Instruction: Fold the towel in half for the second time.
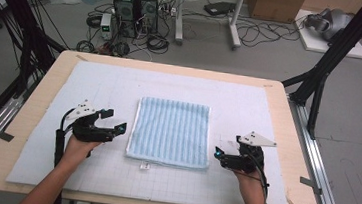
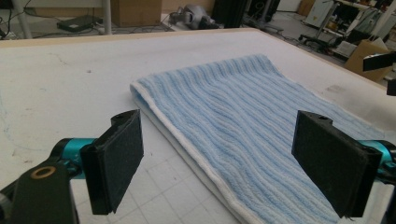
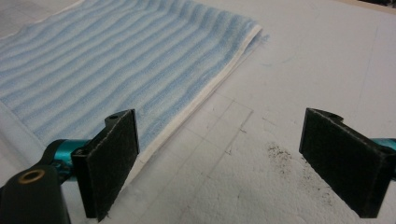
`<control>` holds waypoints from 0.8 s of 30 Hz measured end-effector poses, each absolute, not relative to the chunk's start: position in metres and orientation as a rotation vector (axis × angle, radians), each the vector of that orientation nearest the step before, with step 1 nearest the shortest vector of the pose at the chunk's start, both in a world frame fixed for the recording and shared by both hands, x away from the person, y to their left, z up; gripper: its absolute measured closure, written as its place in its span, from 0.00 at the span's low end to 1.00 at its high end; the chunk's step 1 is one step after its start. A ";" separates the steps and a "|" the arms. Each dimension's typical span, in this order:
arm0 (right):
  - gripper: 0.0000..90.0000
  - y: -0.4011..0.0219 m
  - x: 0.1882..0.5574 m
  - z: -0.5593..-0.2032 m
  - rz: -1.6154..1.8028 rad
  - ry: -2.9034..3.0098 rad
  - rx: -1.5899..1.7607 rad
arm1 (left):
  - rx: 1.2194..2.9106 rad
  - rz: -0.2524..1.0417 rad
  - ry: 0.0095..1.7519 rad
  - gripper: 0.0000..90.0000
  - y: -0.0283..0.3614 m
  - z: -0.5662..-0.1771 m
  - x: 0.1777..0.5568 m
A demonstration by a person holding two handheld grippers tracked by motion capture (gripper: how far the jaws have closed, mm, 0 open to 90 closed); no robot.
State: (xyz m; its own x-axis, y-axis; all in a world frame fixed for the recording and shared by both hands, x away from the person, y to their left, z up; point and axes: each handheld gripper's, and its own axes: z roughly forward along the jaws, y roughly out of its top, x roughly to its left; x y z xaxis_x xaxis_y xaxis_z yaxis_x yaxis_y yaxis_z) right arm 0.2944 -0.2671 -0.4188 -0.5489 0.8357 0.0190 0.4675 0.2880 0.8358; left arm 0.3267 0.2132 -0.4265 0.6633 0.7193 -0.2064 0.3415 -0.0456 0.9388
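A folded blue-and-white striped towel (image 1: 171,131) lies flat in the middle of the white gridded mat (image 1: 249,98). My left gripper (image 1: 117,119) hovers just off the towel's left edge, jaws wide apart and holding nothing. In the left gripper view the towel (image 2: 243,121) stretches away between and beyond the open gripper (image 2: 219,158). My right gripper (image 1: 227,145) sits by the towel's near right corner, also open and apart from the cloth. The right gripper view has the towel's (image 3: 116,60) white hem running past the left pad of that gripper (image 3: 224,163), with bare mat between the pads.
The mat covers a light wooden table (image 1: 288,117). A small white tag (image 1: 145,166) lies on the mat just in front of the towel. Dark specks (image 3: 280,154) mark the mat near the right gripper. Black frame posts, computers and cables stand on the floor beyond.
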 end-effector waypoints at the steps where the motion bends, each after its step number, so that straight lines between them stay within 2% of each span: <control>1: 0.12 -0.267 0.295 -0.419 1.173 2.142 1.165 | 1.647 0.382 0.881 0.19 0.214 -0.427 0.328; 11: 0.12 -0.260 0.293 -0.418 1.195 2.175 1.132 | 1.609 0.400 0.940 0.21 0.219 -0.420 0.360; 19: 0.12 -0.260 0.293 -0.418 1.210 2.183 1.130 | 1.728 0.416 0.982 0.28 0.198 -0.421 0.399; 24: 0.12 -0.257 0.293 -0.419 1.212 2.197 1.128 | 1.783 0.401 1.010 0.30 0.183 -0.429 0.426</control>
